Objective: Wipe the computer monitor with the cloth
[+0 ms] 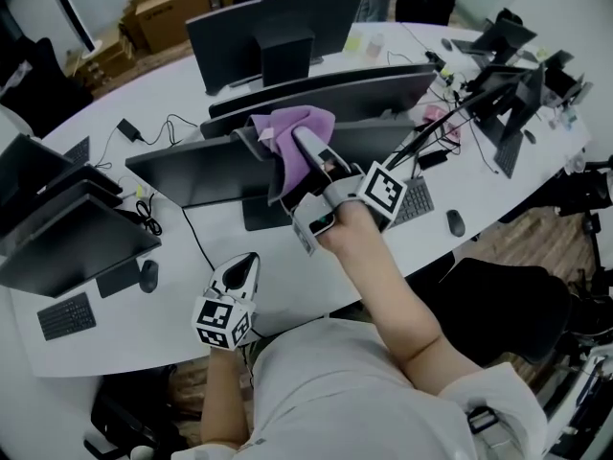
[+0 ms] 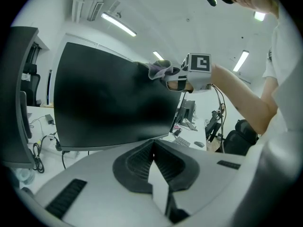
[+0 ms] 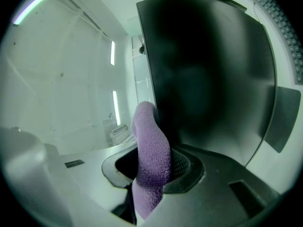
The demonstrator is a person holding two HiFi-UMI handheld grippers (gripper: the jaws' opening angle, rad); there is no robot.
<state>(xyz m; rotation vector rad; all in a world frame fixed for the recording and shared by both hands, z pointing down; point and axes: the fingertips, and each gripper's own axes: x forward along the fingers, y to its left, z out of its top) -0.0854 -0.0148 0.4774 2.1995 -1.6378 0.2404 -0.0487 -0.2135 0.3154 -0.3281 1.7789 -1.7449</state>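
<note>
Person's right forearm (image 1: pixel 397 290) reaches up from the frame bottom to the right gripper (image 1: pixel 293 156), whose fingers (image 3: pixel 183 167) are clamped on the purple cloth (image 1: pixel 292 123). The cloth is pressed against the top edge of the dark monitor (image 1: pixel 187 175) standing on the white table (image 1: pixel 172 305). The monitor's long axis runs left-right across the table, so most of the screen lies below and to the left of the cloth, and I judge the next stroke goes that way. Left gripper (image 1: pixel 247 264) hangs low near the table's front edge, well apart from the screen, with fingers (image 2: pixel 137 162) together on nothing.
</note>
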